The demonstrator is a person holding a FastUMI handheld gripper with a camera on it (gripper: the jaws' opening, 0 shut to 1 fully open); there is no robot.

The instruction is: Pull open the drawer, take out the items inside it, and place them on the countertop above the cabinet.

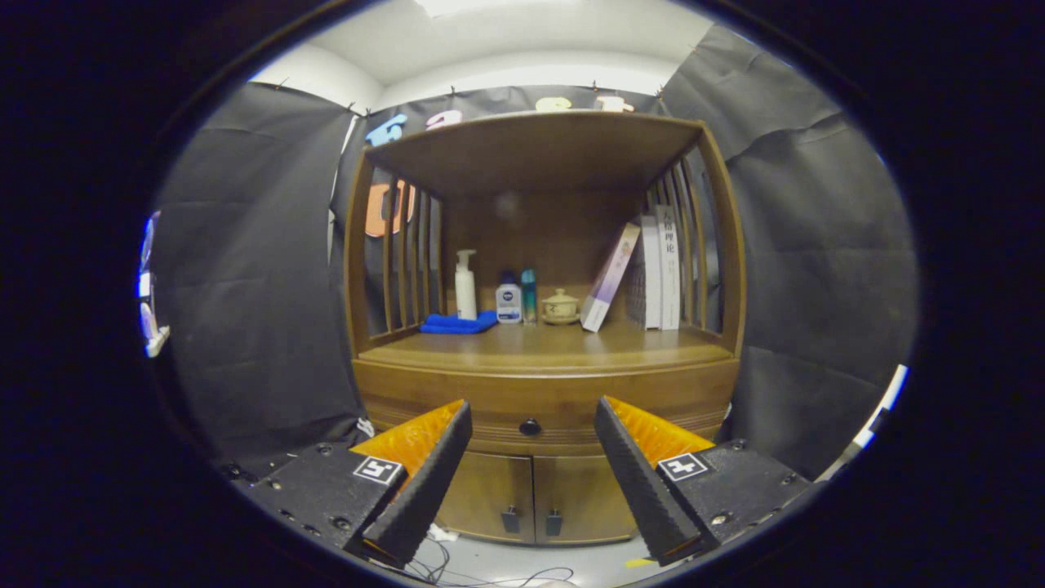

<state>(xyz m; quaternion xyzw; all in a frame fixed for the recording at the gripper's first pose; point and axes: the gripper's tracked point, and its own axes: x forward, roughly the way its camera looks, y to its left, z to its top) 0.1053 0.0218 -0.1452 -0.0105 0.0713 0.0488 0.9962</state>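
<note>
Blue cloth (458,324), pump bottle (465,286) at centre-left on bench (547,347) | hand-held gripper (532,425) released at lower centre, fingers spread | drawer (457,400) closed, knob (530,426) between fingers, beyond them | books (657,273) centre-right

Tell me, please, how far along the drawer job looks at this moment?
Nothing looks done yet: the drawer sits flush and closed. In hand: the gripper is open, holding nothing, its fingers framing the drawer knob some way ahead. Left: reach the knob, pull the drawer open, lift out whatever is inside, and set it on the countertop.
</note>
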